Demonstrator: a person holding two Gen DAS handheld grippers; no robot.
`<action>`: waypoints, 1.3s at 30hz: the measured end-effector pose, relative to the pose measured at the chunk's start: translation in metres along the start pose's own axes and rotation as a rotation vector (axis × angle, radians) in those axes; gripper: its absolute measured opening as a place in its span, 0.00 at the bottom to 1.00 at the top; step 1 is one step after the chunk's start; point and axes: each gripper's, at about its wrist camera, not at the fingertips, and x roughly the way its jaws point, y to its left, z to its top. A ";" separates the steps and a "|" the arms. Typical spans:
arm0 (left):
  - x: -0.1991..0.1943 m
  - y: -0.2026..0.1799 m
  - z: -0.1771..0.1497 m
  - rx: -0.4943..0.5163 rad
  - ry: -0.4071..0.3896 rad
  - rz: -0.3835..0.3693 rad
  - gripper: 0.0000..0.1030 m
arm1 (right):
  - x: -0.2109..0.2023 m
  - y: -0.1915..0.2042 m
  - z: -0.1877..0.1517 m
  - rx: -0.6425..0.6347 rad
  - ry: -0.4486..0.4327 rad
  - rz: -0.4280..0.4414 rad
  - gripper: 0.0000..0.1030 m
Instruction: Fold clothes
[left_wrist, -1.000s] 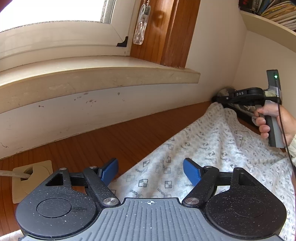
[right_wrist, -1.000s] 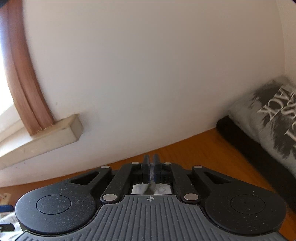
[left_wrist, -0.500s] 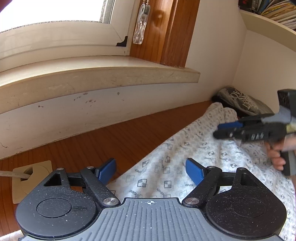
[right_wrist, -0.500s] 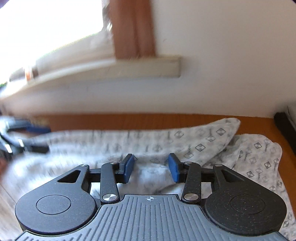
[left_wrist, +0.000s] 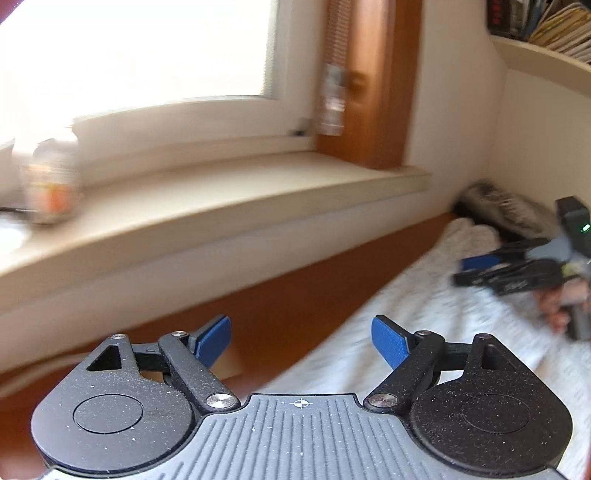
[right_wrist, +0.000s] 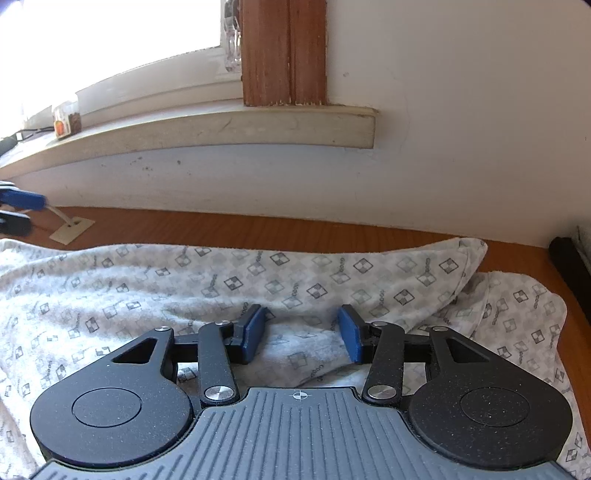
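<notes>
A white garment (right_wrist: 258, 280) printed with small grey squares lies spread and creased across the wooden table (right_wrist: 332, 232). Its far right corner is folded over. My right gripper (right_wrist: 303, 325) hovers just above the garment's middle, jaws opening, with the cloth under the blue pads and not pinched. In the left wrist view the garment (left_wrist: 424, 314) runs off to the right, blurred. There my left gripper (left_wrist: 301, 332) is open and empty above the garment's left edge. The right gripper (left_wrist: 476, 269) shows at the right edge, held by a hand.
A deep window sill (right_wrist: 221, 125) with a small jar (right_wrist: 66, 120) runs along the wall behind the table. A cable outlet plate (right_wrist: 72, 230) sits at the back left. A folded grey printed garment (left_wrist: 509, 210) lies in the far right corner. A bookshelf (left_wrist: 546, 33) hangs above.
The right gripper let go of the garment's corner, opened, and swung from facing the wall to over the cloth. The left gripper, still open, rose and drew back, blurring its view.
</notes>
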 end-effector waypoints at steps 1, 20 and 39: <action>-0.009 0.010 -0.004 0.003 0.006 0.031 0.83 | 0.000 0.000 0.000 -0.001 0.000 -0.001 0.45; -0.032 0.074 -0.057 -0.030 0.147 0.149 0.34 | -0.001 0.001 -0.001 0.000 -0.010 -0.010 0.52; 0.021 -0.035 0.029 0.028 0.004 0.008 0.81 | -0.077 -0.001 -0.027 0.100 -0.122 0.132 0.19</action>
